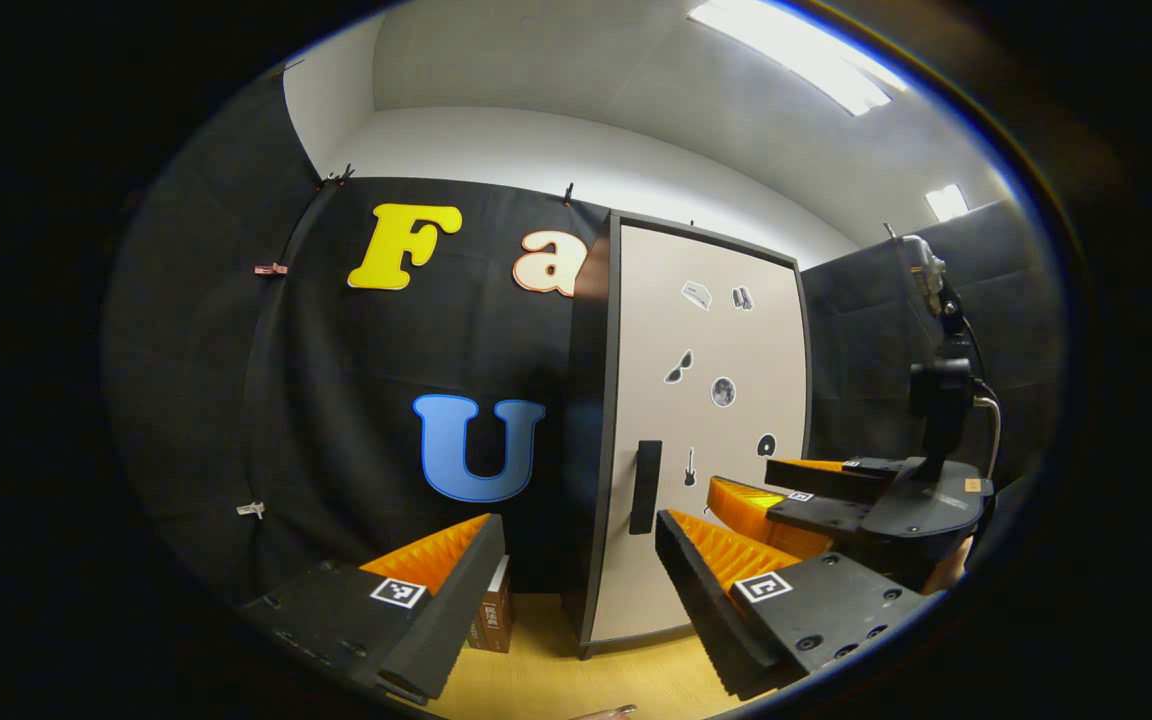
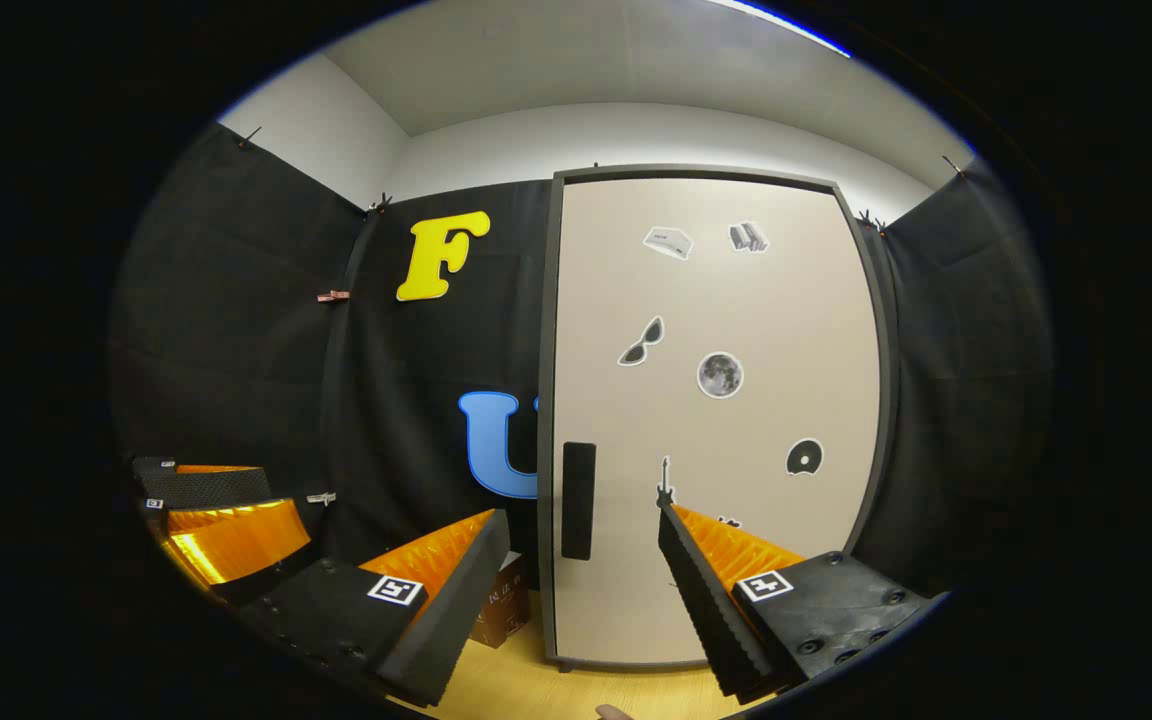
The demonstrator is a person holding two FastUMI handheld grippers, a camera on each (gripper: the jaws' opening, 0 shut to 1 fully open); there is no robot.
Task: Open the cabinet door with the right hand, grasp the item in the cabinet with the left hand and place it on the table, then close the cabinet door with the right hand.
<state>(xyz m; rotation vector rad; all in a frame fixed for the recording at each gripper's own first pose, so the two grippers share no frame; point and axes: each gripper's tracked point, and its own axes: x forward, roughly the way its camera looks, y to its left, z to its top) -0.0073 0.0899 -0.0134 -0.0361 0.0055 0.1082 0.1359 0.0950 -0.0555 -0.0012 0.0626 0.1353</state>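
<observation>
The cabinet has a pale door (image 1: 706,420) (image 2: 716,420) with small stickers, and it stands shut. Its dark upright handle (image 1: 645,487) (image 2: 577,500) sits near the door's left edge. In the right gripper view my right gripper (image 2: 581,520) is open, a short way in front of the handle, with nothing between its fingers. My left gripper (image 1: 576,530) is open too and holds nothing. In the left gripper view the right gripper (image 1: 746,480) hovers before the door's lower part. The left gripper (image 2: 226,505) is off to the left in the right gripper view.
A small brown box (image 1: 493,610) (image 2: 504,605) stands on the wooden table (image 1: 556,680) (image 2: 536,680), right beside the cabinet's left side. Black cloth walls close in the booth at the back and both sides.
</observation>
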